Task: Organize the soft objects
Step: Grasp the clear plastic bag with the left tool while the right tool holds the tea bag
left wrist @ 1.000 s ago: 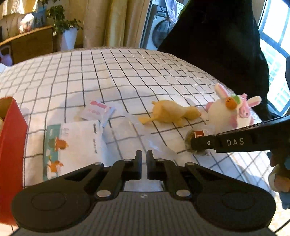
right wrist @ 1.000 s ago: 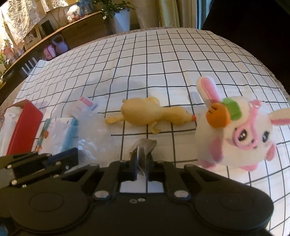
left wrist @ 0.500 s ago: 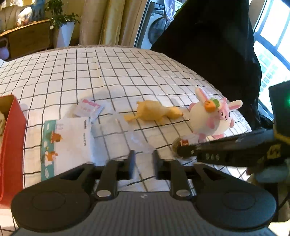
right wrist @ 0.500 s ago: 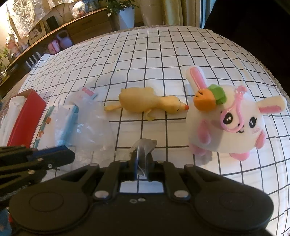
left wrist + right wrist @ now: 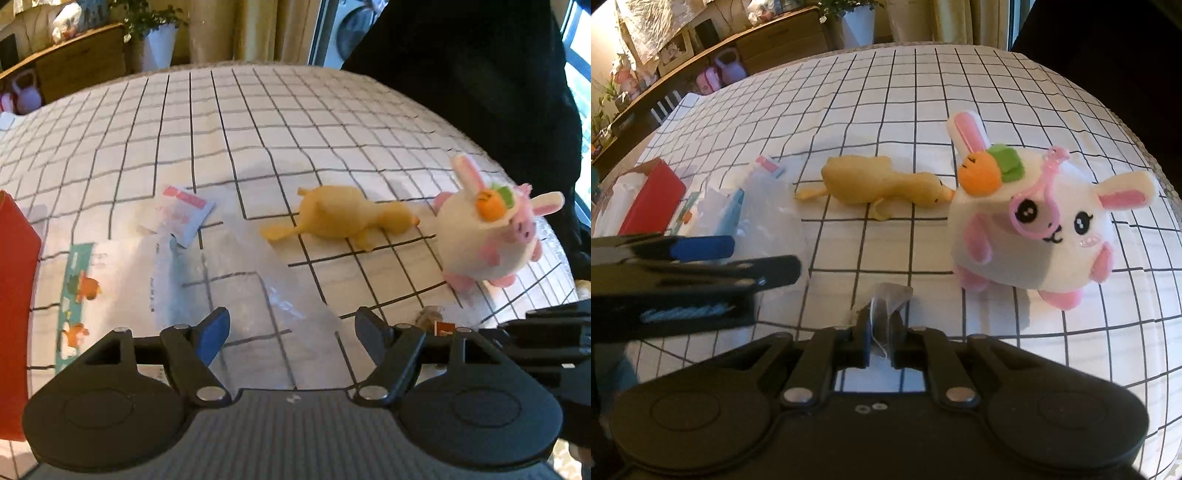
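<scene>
left wrist view: the left gripper (image 5: 293, 326) hung over the checked tablecloth (image 5: 229, 122), its jaws spread wide and just having been opening, with only a clear plastic bag (image 5: 258, 280) lying flat on the cloth under the gap and nothing pinched. beyond it a yellow duck toy (image 5: 343, 218) lay on its side near the middle of the cloth, its beak toward a white plush bunny (image 5: 480, 236) with a carrot on its head, close to the cloth's right edge. a small red-and-white sachet (image 5: 183, 214) and a printed white packet (image 5: 110, 280) lay toward the left edge, beside a red box (image 5: 14, 295). a person's black clothing (image 5: 480, 74) rose behind the far right corner.

right wrist view: the right gripper (image 5: 881, 338) was clenched on a small clear sachet (image 5: 884, 299) that stuck up between its fingers. the bunny (image 5: 1034, 229) sat just beyond on the right, the duck's (image 5: 882, 184) beak about touching it. the left gripper (image 5: 701, 262) reached in from the left edge of the view, over the plastic bag (image 5: 772, 218).
</scene>
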